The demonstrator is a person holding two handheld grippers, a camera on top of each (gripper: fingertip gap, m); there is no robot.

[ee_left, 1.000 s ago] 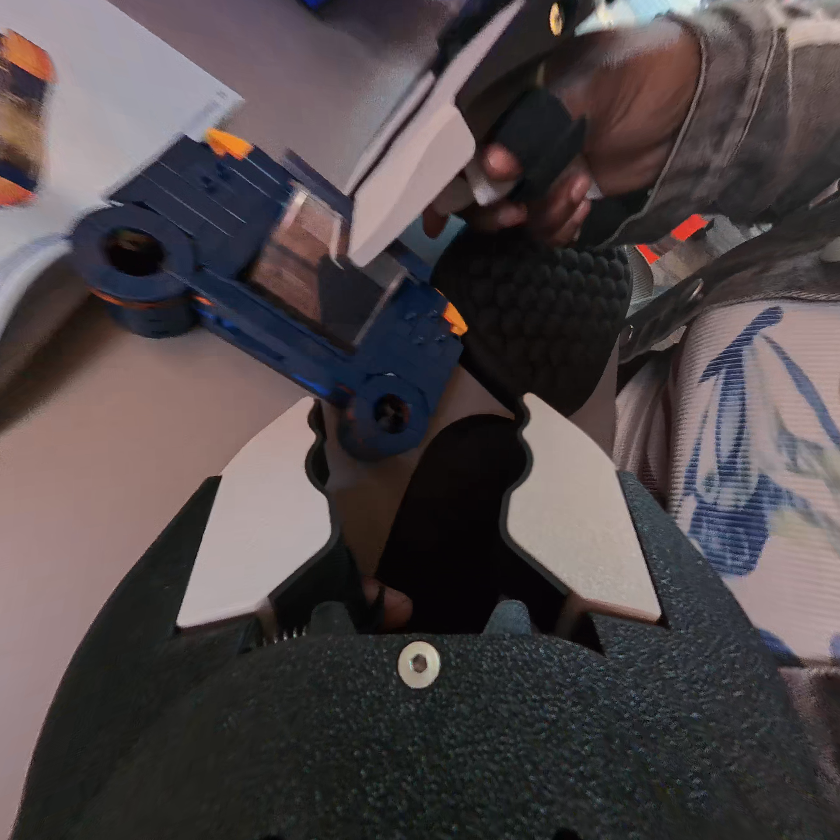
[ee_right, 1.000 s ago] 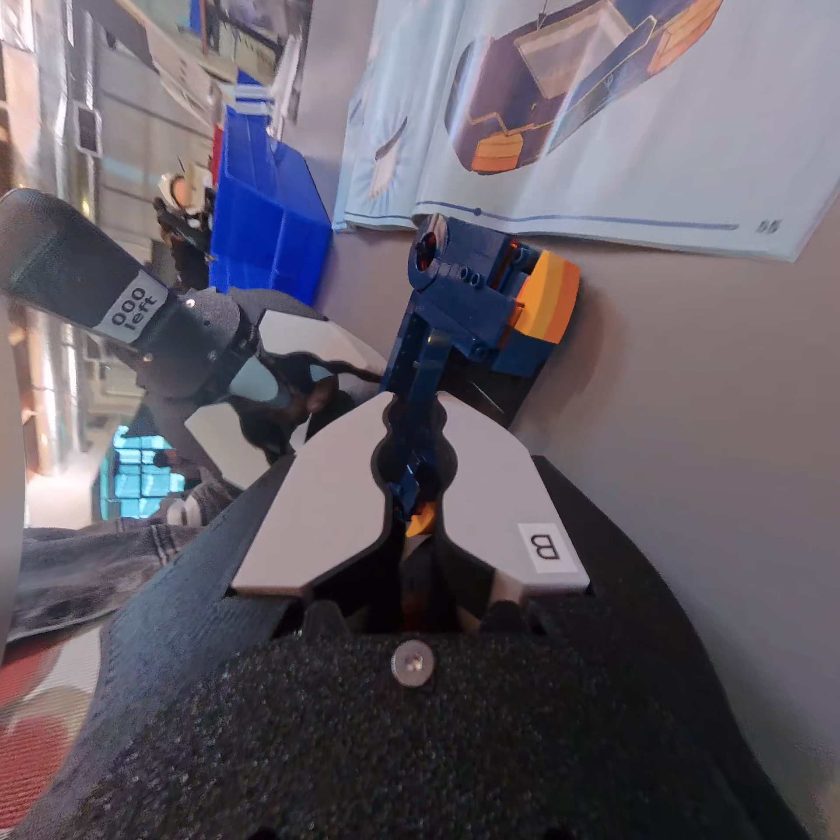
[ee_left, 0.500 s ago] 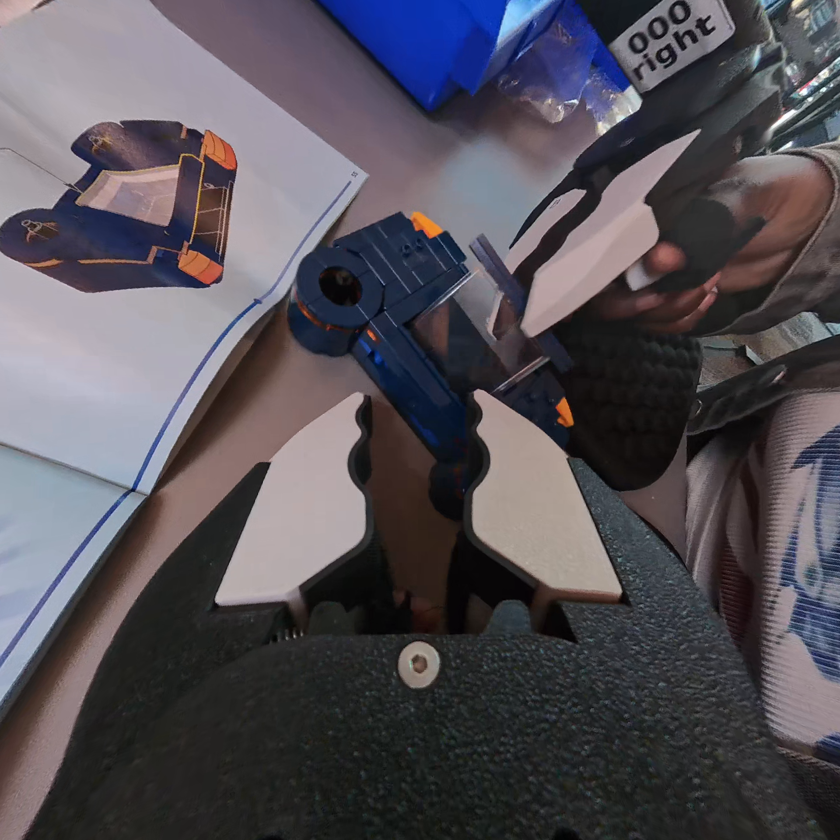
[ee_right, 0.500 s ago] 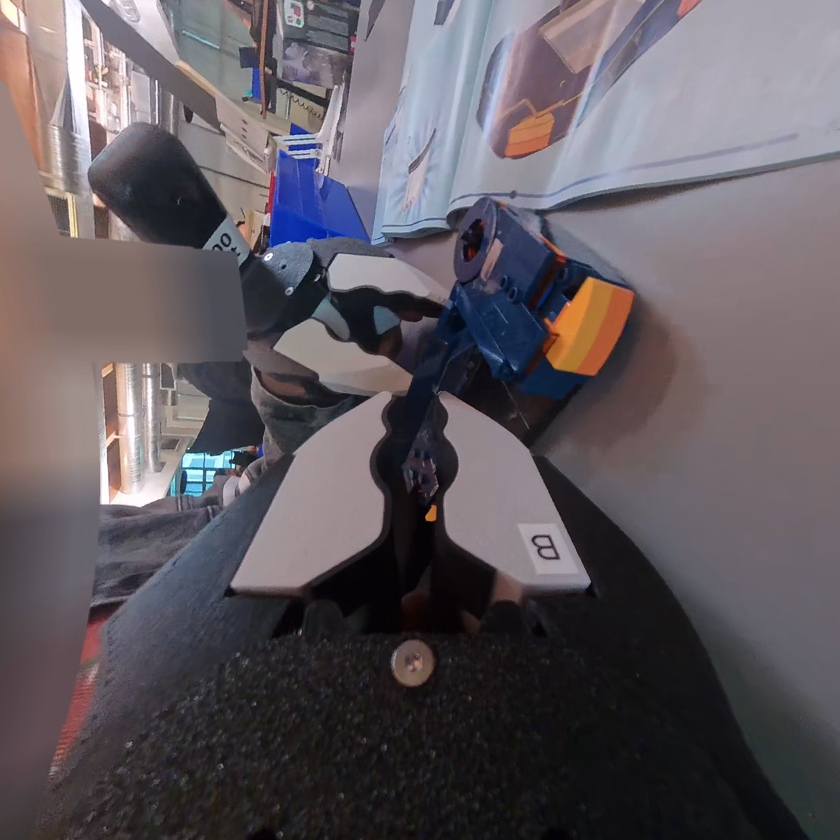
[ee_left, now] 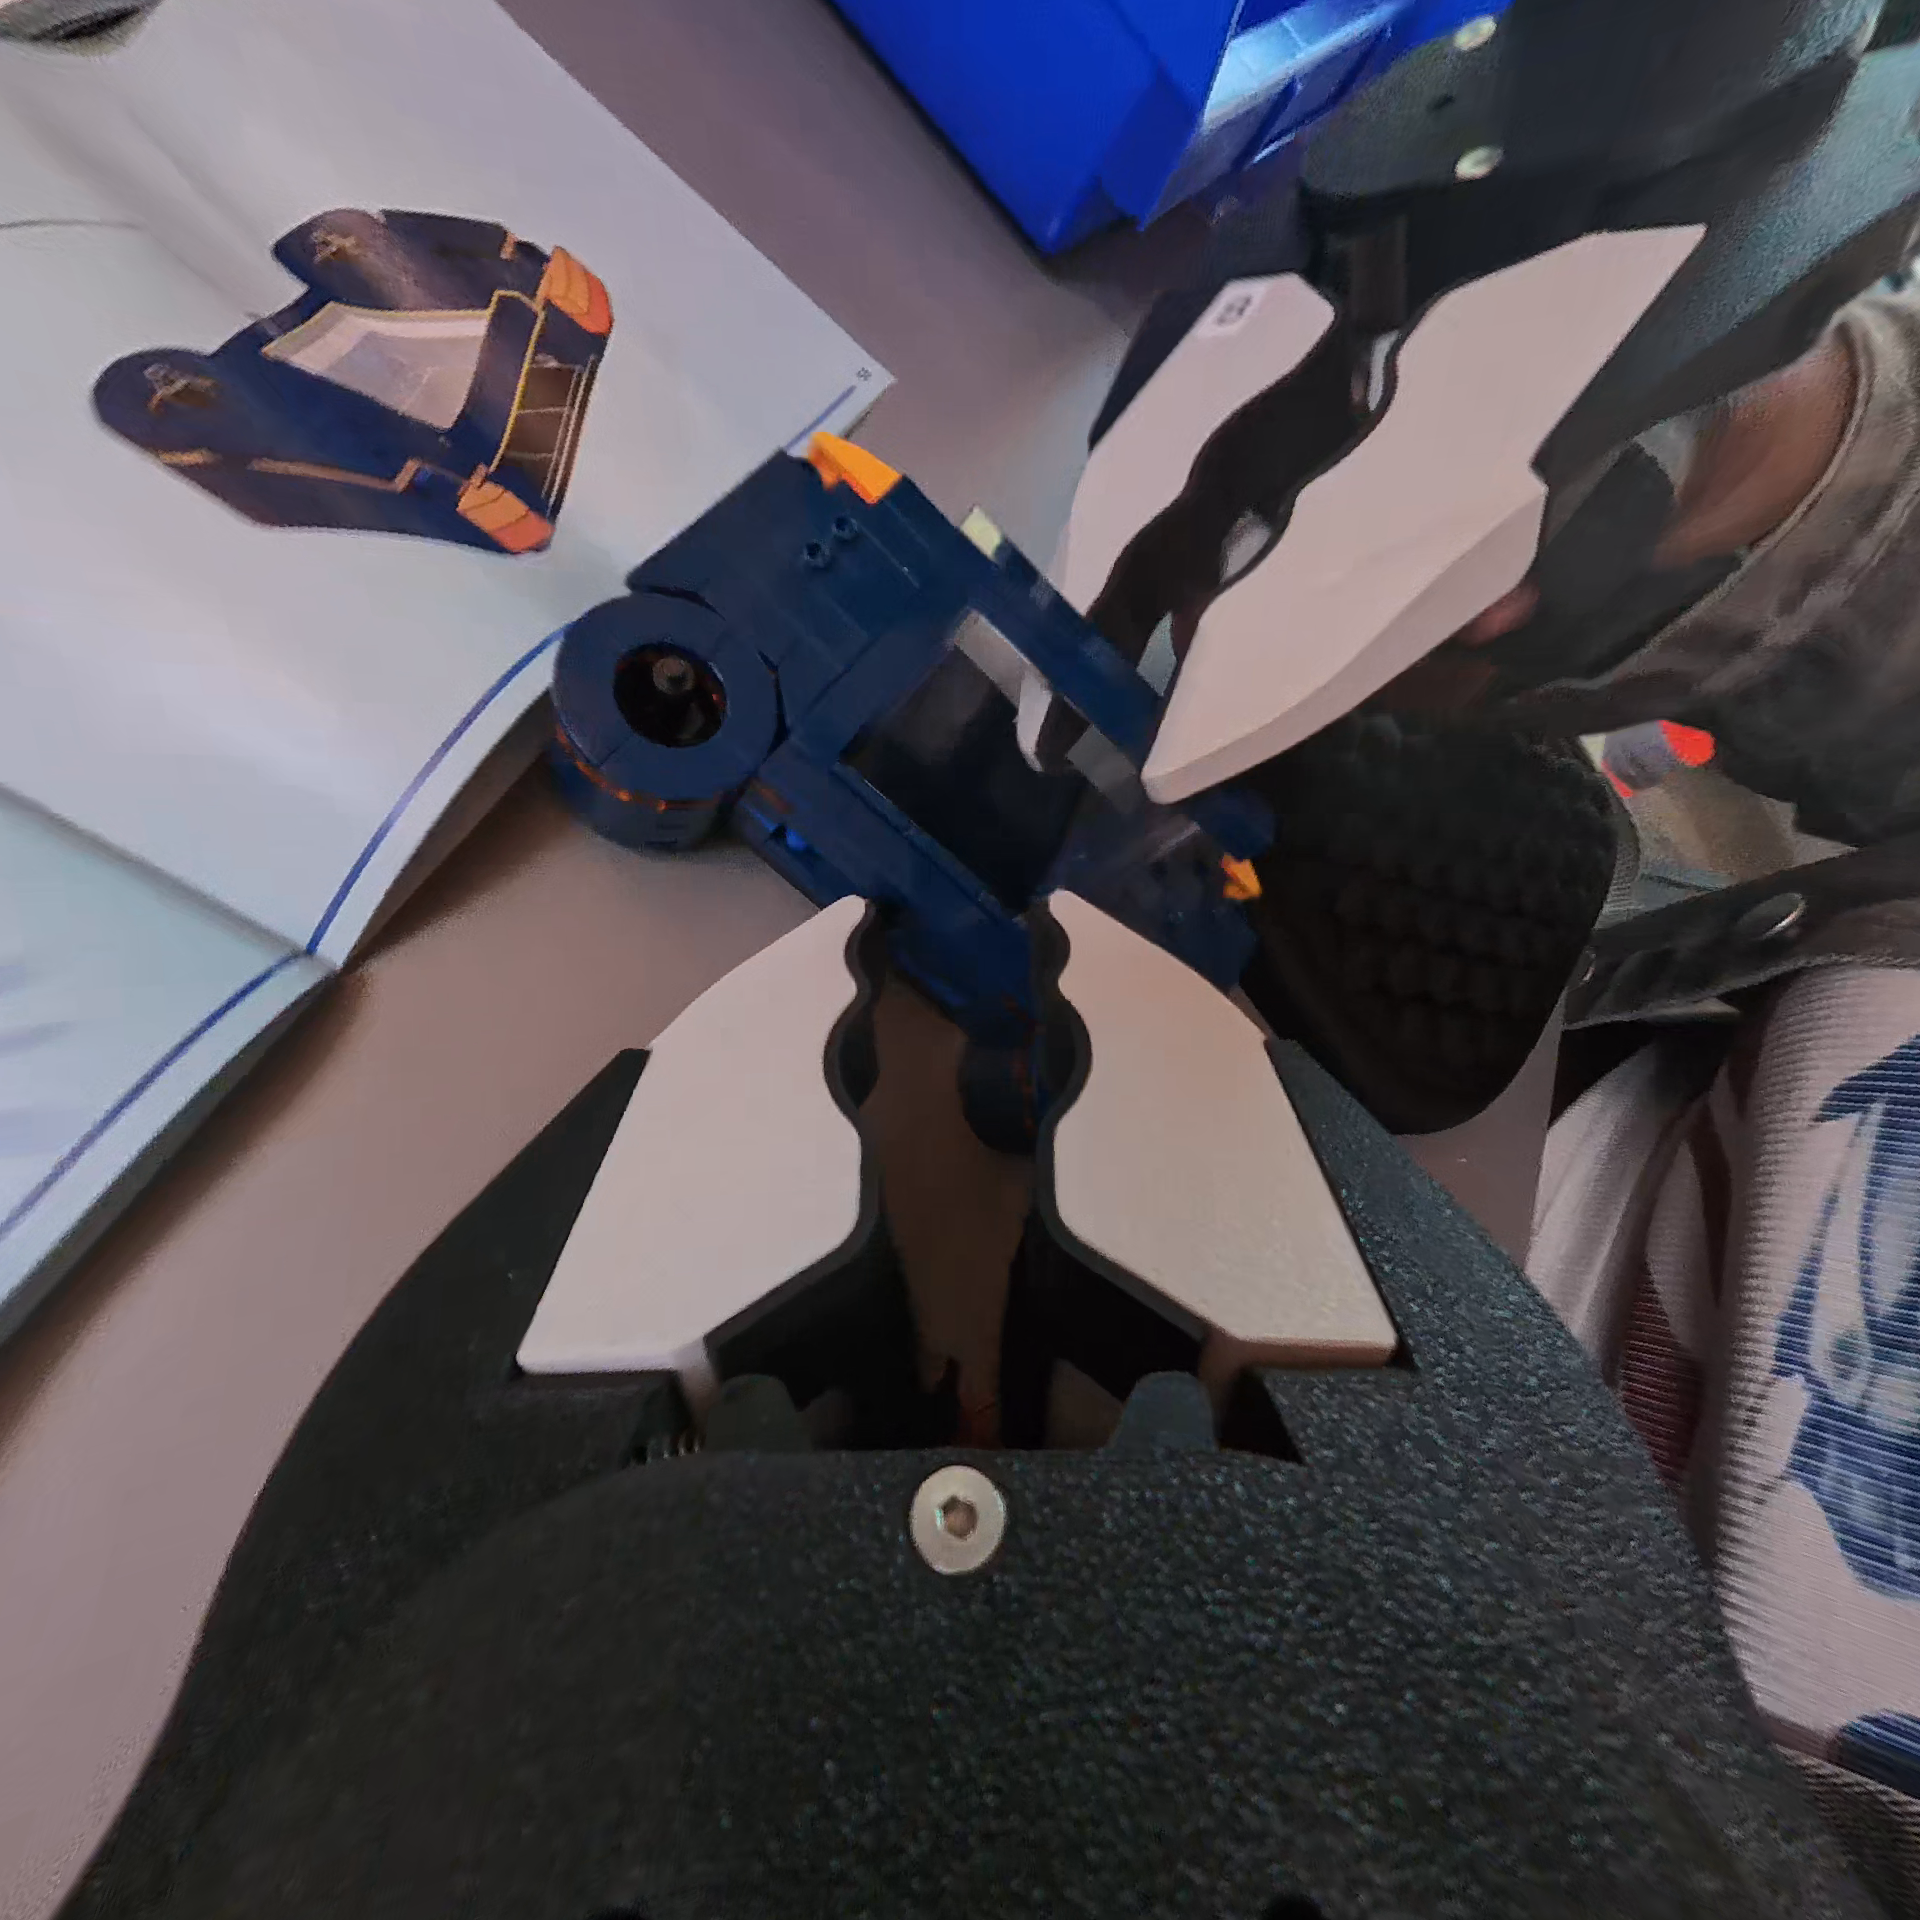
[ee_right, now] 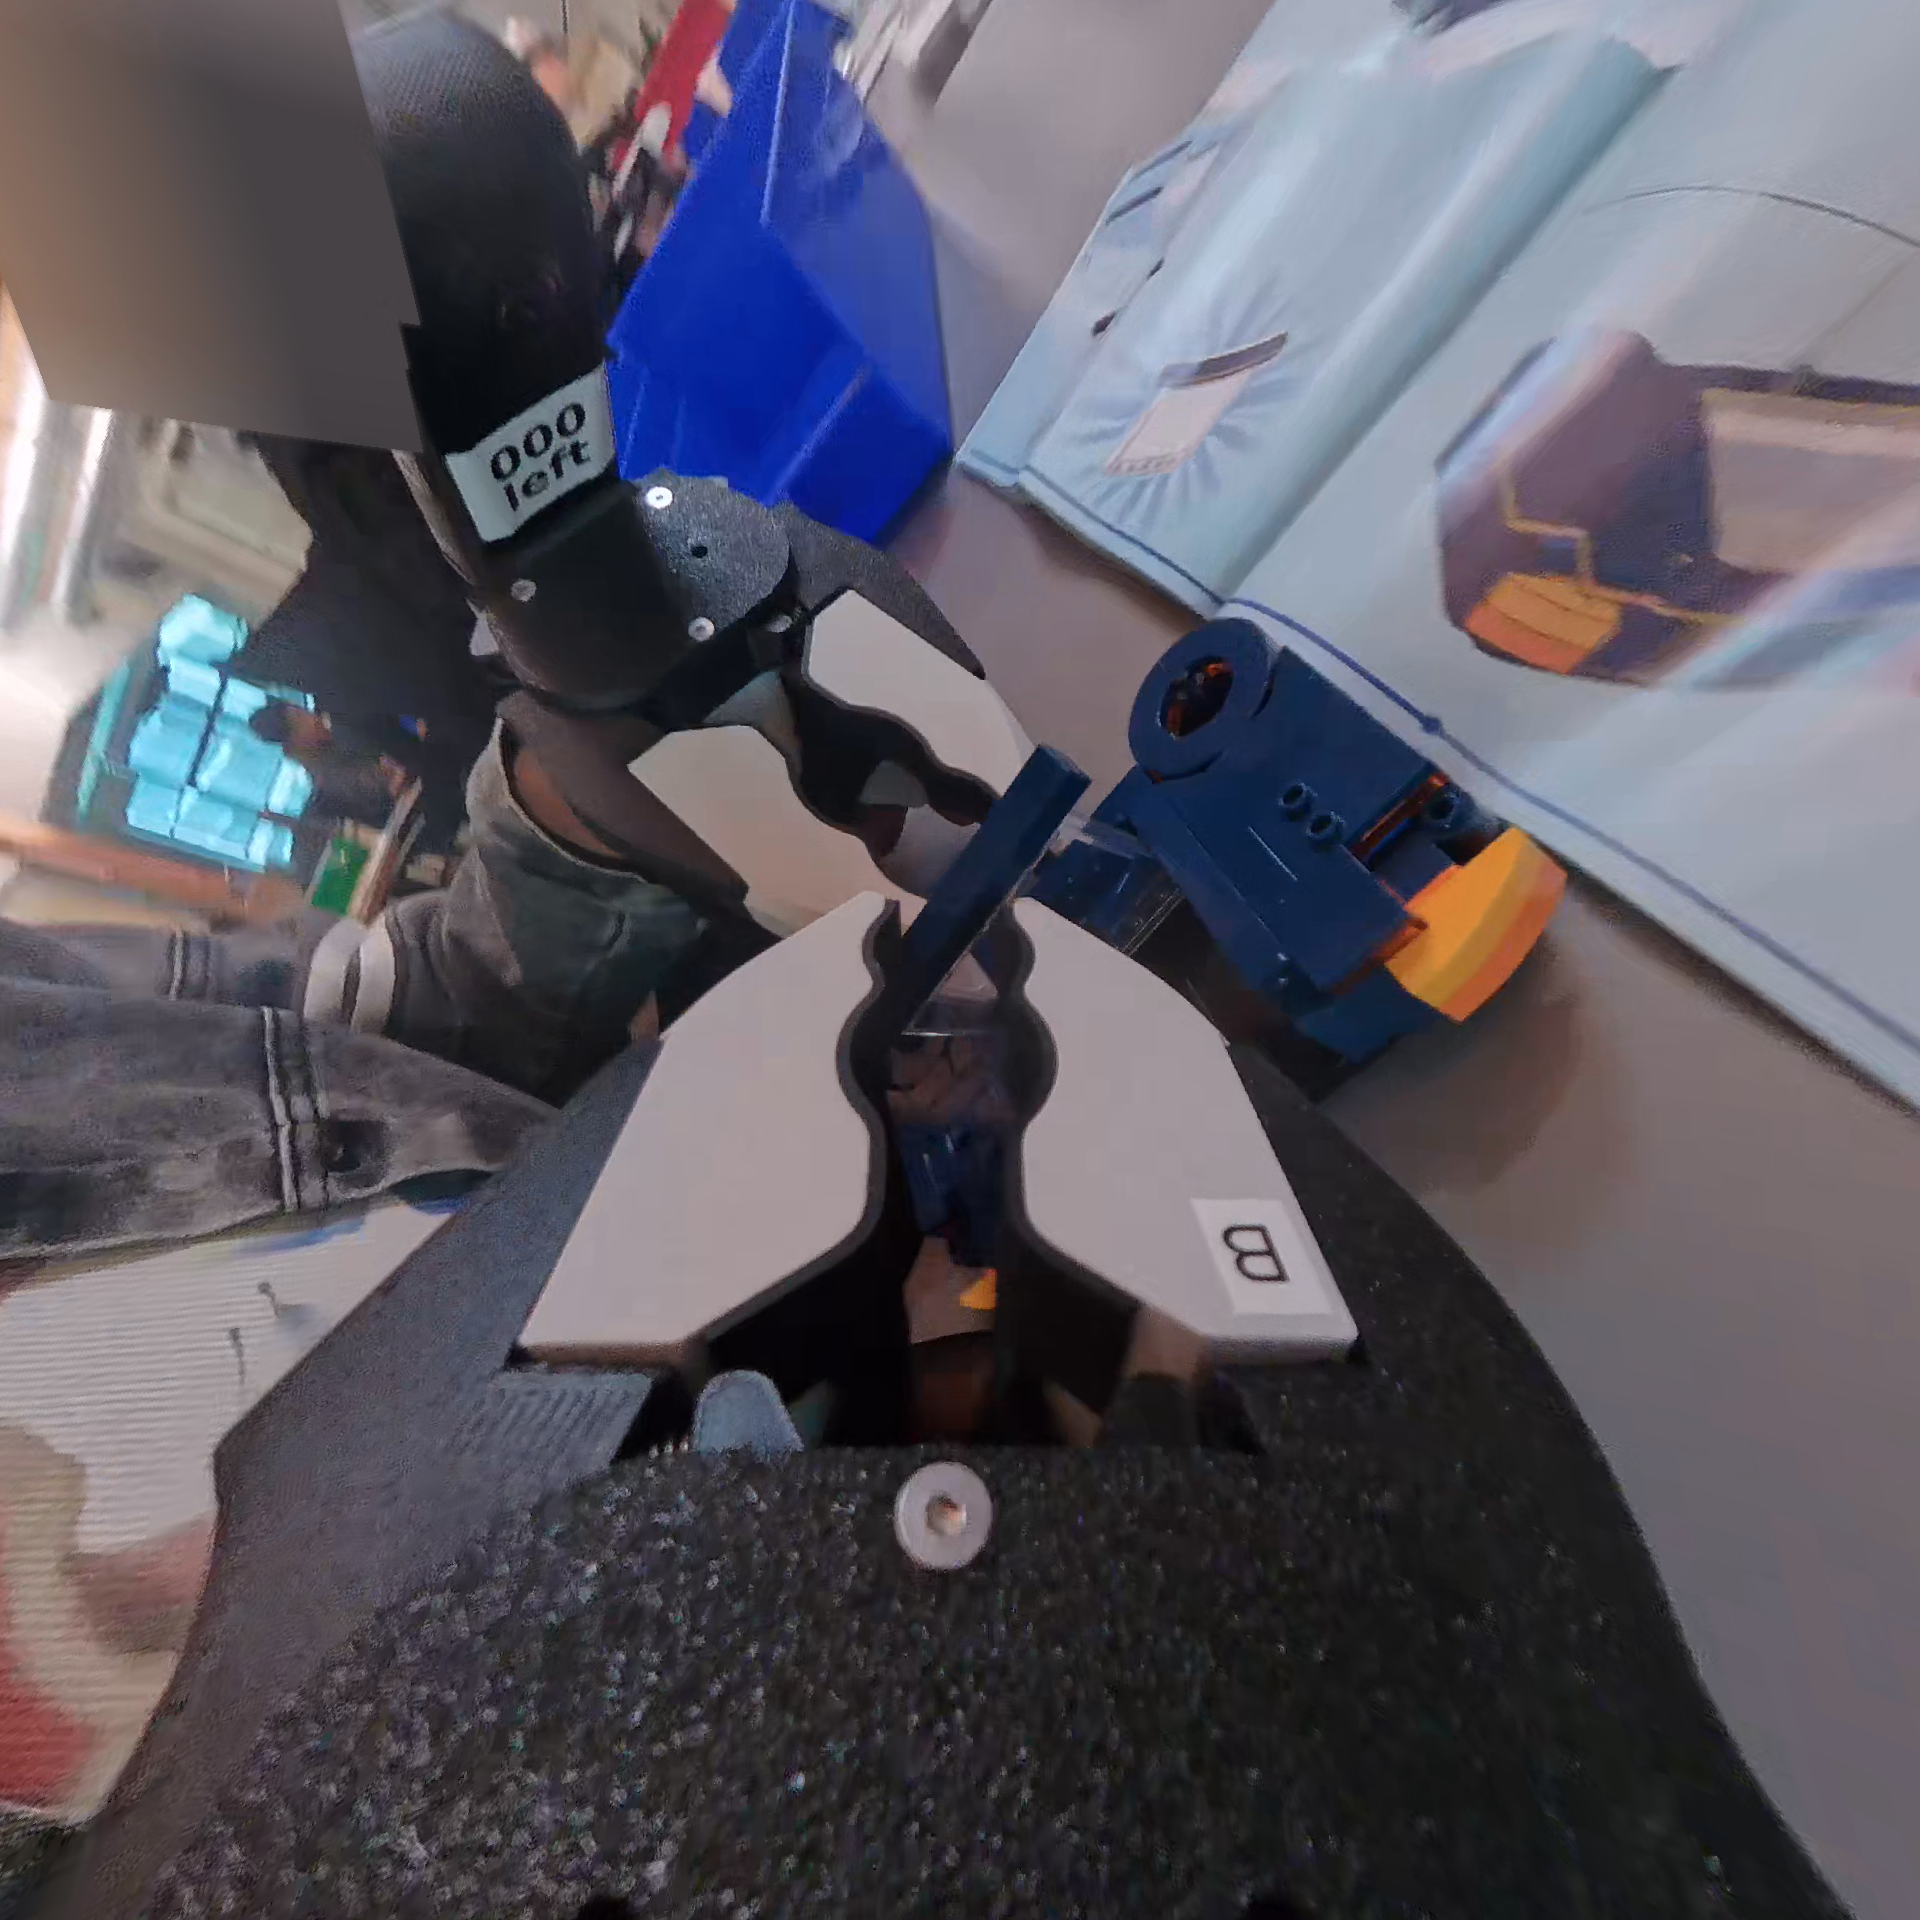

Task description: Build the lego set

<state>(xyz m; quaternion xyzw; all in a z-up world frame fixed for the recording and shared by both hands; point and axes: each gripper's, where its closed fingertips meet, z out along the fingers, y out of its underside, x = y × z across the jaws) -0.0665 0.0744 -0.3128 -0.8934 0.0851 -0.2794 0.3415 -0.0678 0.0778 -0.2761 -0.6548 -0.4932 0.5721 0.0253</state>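
A dark blue lego model point(ee_left: 831, 623) with orange corner pieces lies on the grey table beside the open instruction booklet point(ee_left: 208, 644). My left gripper point(ee_left: 956, 914) is shut on the model's near side rail. My right gripper point(ee_left: 1117, 717) comes in from the upper right, shut on the model's dark blue bar with a clear panel. In the right wrist view, that bar point(ee_right: 997, 831) sticks up between my right gripper's point(ee_right: 951, 920) fingertips. The model point(ee_right: 1299, 852) lies just beyond, and the left gripper point(ee_right: 966, 821) meets it from the left.
A blue bin point(ee_left: 1091, 104) stands behind the model and also shows in the right wrist view point(ee_right: 790, 312). The booklet point(ee_right: 1558, 312) covers the table beyond the model. A person's sleeve and patterned clothing point(ee_left: 1766, 1299) sit at the table's near edge. Only a small space, under 4 cm, lies between the two pairs of fingers.
My left gripper has moved in and closed on the model's near rail. The right gripper has kept its hold on the bar and swung round, and the bar now tilts up from the model.
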